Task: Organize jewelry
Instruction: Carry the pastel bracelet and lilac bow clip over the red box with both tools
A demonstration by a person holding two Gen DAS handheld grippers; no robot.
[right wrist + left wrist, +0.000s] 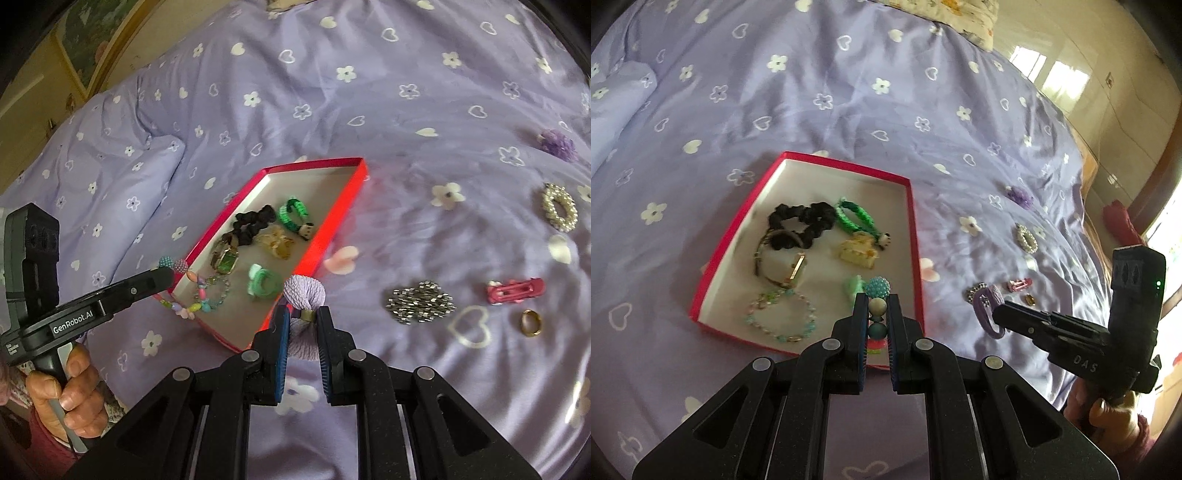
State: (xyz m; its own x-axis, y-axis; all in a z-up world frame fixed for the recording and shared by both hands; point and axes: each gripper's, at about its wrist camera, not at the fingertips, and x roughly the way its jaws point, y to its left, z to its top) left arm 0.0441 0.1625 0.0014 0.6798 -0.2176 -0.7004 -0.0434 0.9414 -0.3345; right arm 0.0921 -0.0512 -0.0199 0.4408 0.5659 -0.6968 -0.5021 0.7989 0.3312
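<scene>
A red box (913,229) with a white floor lies on the bed; it also shows in the right wrist view (334,221). It holds a black scrunchie (798,221), a green bracelet (855,218), a watch (792,269), a yellow claw clip (855,253) and a pastel bead bracelet (783,317). My left gripper (878,306) is shut on a beaded bracelet (877,288) over the box's near right corner. My right gripper (302,317) is shut on a lilac hair tie (304,295) just right of the box, seen also in the left wrist view (988,314).
Loose on the purple duvet (369,110) right of the box: a silver brooch (419,302), a pink hair clip (515,291), a gold ring (531,322), a pearl oval piece (559,208), a purple flower (557,145). The bed edge and floor lie at the right.
</scene>
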